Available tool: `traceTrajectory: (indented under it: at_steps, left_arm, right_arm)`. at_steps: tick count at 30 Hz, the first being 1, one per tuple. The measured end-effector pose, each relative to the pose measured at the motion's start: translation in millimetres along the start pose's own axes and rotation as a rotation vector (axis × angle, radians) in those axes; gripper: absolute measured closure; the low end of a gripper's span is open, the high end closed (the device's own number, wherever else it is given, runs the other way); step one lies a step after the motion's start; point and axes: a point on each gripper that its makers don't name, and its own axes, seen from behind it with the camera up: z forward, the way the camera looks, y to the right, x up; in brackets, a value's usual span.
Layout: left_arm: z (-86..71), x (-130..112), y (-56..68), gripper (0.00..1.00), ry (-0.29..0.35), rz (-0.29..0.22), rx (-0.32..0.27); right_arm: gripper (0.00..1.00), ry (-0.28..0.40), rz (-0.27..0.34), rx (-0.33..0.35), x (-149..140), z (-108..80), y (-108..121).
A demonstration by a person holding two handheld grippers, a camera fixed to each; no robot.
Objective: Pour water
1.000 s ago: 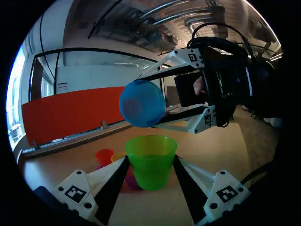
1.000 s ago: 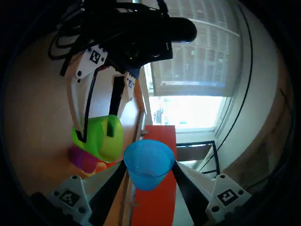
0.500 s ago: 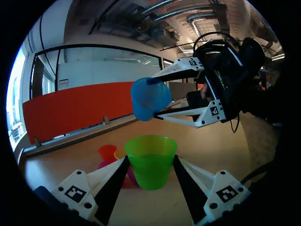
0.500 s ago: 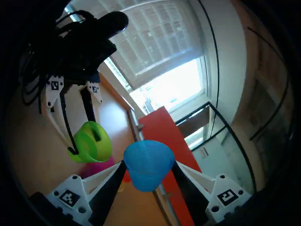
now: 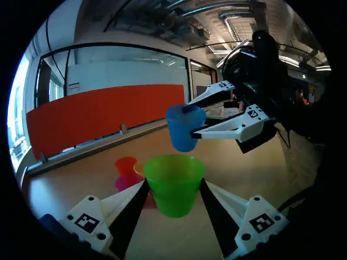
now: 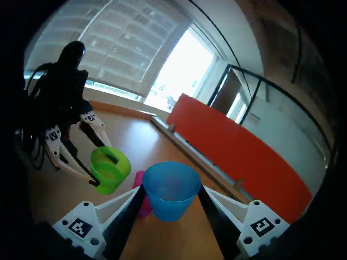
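Wood table (image 5: 260,173) mostly open; green cup (image 5: 174,184), blue cup (image 5: 184,128) apart.

Cluster of small cups (image 5: 126,178) on the table (image 5: 260,170), open wood all around

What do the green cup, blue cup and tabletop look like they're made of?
Green cup: probably plastic, translucent and smooth with a slight gloss. Light shows through its thin wall.
Blue cup: probably the same kind of plastic, with a translucent, evenly coloured thin wall.
Table: wood or wood-look laminate with a satin finish. It has a warm, even tone and soft reflections, but the grain is too blurred to tell which.
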Motion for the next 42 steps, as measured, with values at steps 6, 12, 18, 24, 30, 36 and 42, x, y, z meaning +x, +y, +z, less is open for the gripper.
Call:
traceTrajectory:
  at_steps: [6, 12, 18, 24, 30, 36, 42]
  left_arm:
    - [-0.1, -9, -3.5, 0.17, -0.037, 0.004, -0.001]
    - [2.3, -22, -11.8, 0.17, -0.076, -0.002, 0.003]
    - [3.5, -39, -22.8, 0.17, -0.116, -0.006, 0.019]
    - [4.7, -51, -28.2, 0.17, -0.143, -0.016, 0.022]
    - [8.6, -66, -31.1, 0.17, -0.18, -0.027, 0.021]
    - [11.5, -77, -33.7, 0.17, -0.206, -0.041, 0.023]
    - [12.9, -89, -35.1, 0.17, -0.24, -0.046, 0.022]
  right_arm:
    - [0.09, -0.081, 0.165, 0.071, -25, 0.8, -9]
    - [0.09, -0.181, 0.256, 0.115, -56, 3.0, -19]
    - [0.09, -0.249, 0.303, 0.135, -86, 5.3, -22]
    - [0.09, -0.309, 0.334, 0.146, -114, 10.2, -26]
    - [0.09, -0.341, 0.342, 0.159, -131, 13.8, -32]
    - [0.09, -0.365, 0.342, 0.167, -144, 15.9, -36]
    - [0.09, -0.368, 0.348, 0.172, -147, 17.0, -38]
